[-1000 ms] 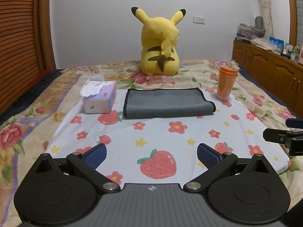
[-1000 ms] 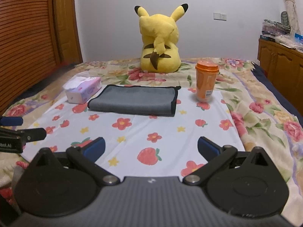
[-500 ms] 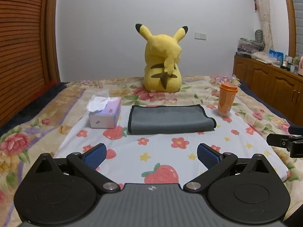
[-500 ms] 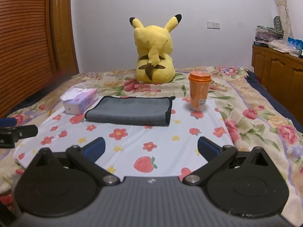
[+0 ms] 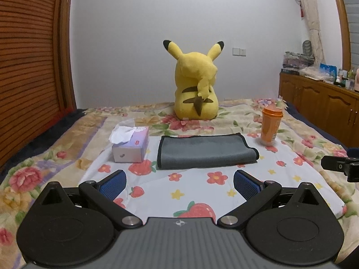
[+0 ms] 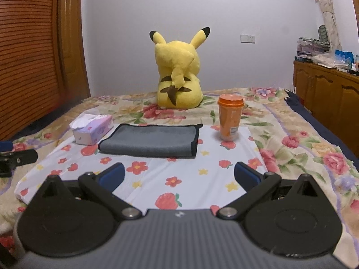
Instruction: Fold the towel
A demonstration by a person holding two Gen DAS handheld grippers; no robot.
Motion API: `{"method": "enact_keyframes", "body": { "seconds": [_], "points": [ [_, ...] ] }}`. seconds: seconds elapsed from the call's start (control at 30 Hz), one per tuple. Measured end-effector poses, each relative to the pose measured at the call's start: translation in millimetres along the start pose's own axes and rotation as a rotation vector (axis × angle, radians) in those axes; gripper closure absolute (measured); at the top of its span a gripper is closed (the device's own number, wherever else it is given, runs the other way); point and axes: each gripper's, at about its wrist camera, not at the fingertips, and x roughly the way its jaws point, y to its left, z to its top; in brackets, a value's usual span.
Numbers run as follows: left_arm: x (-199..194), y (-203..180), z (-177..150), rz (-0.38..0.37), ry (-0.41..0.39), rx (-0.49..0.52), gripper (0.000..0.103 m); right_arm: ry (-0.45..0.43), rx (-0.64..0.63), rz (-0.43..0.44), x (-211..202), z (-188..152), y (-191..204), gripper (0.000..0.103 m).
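Observation:
A grey towel with black edging [image 5: 205,151] lies folded flat on a white flower-print sheet [image 5: 202,192] on the bed; it also shows in the right wrist view [image 6: 152,140]. My left gripper [image 5: 179,185] is open and empty, well short of the towel and above the sheet. My right gripper [image 6: 179,176] is open and empty too, held back from the towel's near edge. Each gripper's tip shows at the edge of the other's view.
A tissue box [image 5: 131,144] stands left of the towel and an orange cup [image 5: 271,125] right of it. A yellow plush toy [image 5: 195,87] sits behind. A wooden cabinet [image 5: 323,103] lines the right wall, a slatted wooden panel [image 5: 29,67] the left.
Both grippers have drawn back and tilted up, so the towel sits farther away and lower in both views. The towel has not moved.

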Motion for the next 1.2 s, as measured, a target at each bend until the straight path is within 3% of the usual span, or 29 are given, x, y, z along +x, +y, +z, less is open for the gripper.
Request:
{"method": "enact_keyframes", "body": {
  "seconds": [0.63, 1.2],
  "points": [
    [-12, -3, 3, 0.003, -0.067, 0.024, 0.000, -0.064, 0.021, -0.018, -8, 1, -5, 0.000],
    [-13, -4, 3, 0.007, -0.073, 0.026, 0.000, -0.079, 0.023, -0.027, -9, 2, -6, 0.000]
  ]
}}
